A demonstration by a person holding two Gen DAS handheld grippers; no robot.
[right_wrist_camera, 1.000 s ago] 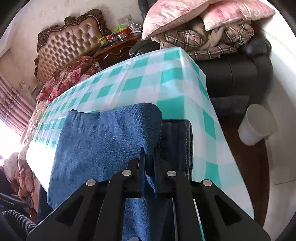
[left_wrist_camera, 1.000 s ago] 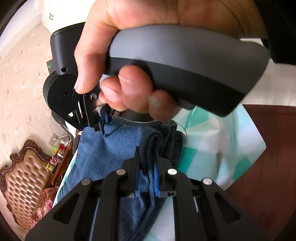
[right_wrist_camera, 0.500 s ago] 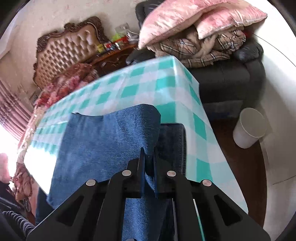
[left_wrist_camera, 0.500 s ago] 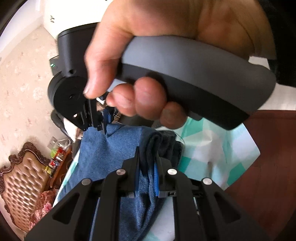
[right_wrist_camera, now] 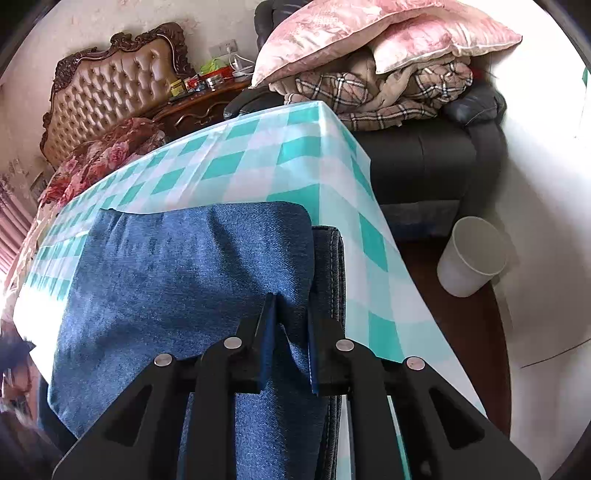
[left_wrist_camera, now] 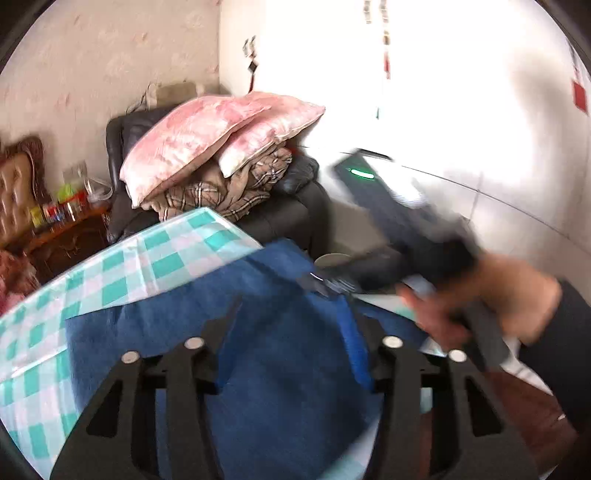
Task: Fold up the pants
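Observation:
The blue denim pants [right_wrist_camera: 192,280] lie folded on the green-and-white checked table [right_wrist_camera: 258,155], with a darker layer showing along their right edge. My right gripper [right_wrist_camera: 290,306] is shut on the pants near their right side. In the left wrist view the pants [left_wrist_camera: 280,354] fill the lower middle. My left gripper [left_wrist_camera: 291,317] is open wide over them and holds nothing. The right gripper [left_wrist_camera: 328,284] shows there blurred, held in a hand, its tip at the pants' far right corner.
A dark sofa [right_wrist_camera: 424,155] piled with pink pillows [right_wrist_camera: 369,33] and a plaid blanket stands past the table's far end. A white bin [right_wrist_camera: 472,258] sits on the brown floor to the right. A tufted headboard [right_wrist_camera: 107,85] and cluttered side table are at the far left.
My left gripper has let go of the pants, opened wide and swung around toward the sofa. My right gripper stays shut on the pants and has shifted slightly.

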